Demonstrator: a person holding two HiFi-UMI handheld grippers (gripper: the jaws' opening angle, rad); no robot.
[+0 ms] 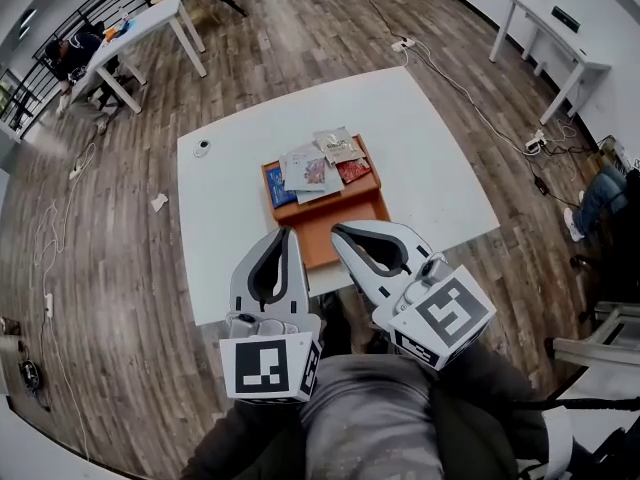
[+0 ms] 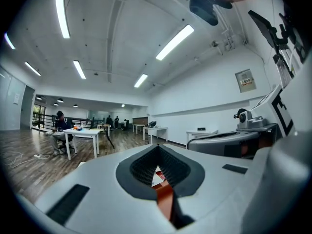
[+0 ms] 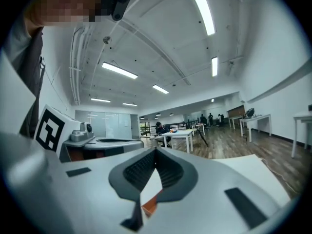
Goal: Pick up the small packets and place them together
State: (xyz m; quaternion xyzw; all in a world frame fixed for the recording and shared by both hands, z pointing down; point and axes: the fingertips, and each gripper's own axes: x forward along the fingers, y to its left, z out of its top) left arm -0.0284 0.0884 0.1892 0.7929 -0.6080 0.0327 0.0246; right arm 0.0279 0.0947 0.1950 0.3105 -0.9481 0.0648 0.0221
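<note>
Several small packets [image 1: 318, 164] lie piled in the far half of an orange tray [image 1: 350, 214] on the white table; among them are a blue one [image 1: 279, 189], a red one [image 1: 352, 171] and a silvery one [image 1: 338, 146]. Both grippers hang side by side near the person's body, above the table's near edge and short of the tray. My left gripper [image 1: 288, 233] is shut with nothing in it, its tips meeting in the left gripper view [image 2: 157, 146]. My right gripper [image 1: 337, 230] is shut and empty too, its tips also touching in the right gripper view [image 3: 156, 150].
The white table [image 1: 430, 168] carries a small round object [image 1: 202, 148] near its far left corner. Cables and a power strip [image 1: 403, 43] lie on the wooden floor. Other white tables [image 1: 545, 28] stand around, and a person sits at one [image 1: 70, 53] far left.
</note>
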